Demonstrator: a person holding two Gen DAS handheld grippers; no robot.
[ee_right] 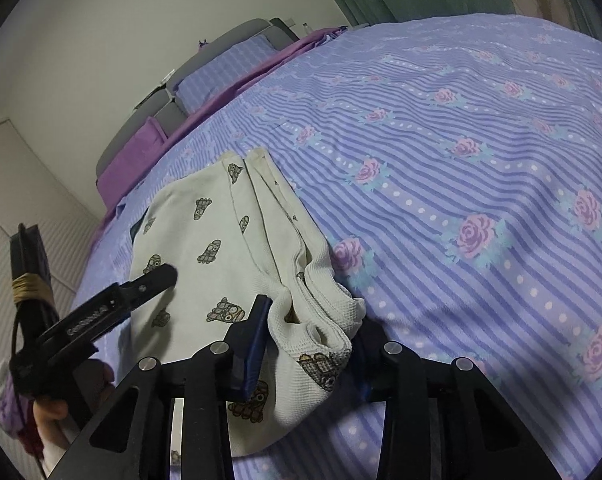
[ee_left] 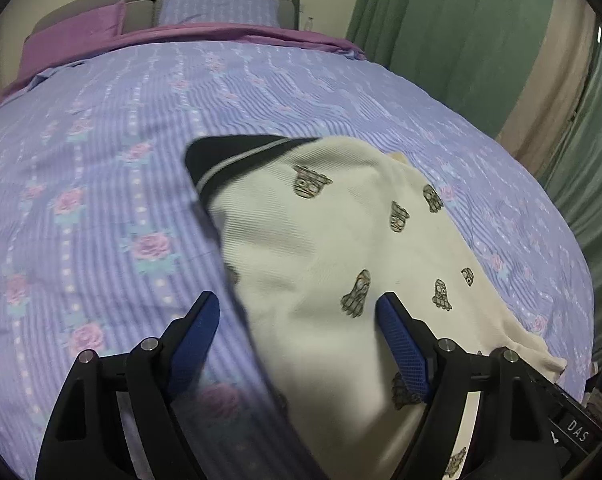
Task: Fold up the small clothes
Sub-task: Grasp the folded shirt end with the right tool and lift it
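right gripper pinching bunched waffle-knit garment, striped bedspread

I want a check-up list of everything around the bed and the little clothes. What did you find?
Surface: purple striped bedspread with pink roses, fairly smooth.
Job's things: cream waffle-knit baby garment with small printed figures, partly folded, dark striped band at its far end.
Clutter: nothing seen.
Grippers: left gripper open over the garment; right gripper with bunched garment cloth between its jaws, grip not clear.
Cables: black cable on the left tool.
Surroundings: green curtains, grey headboard, pillows.
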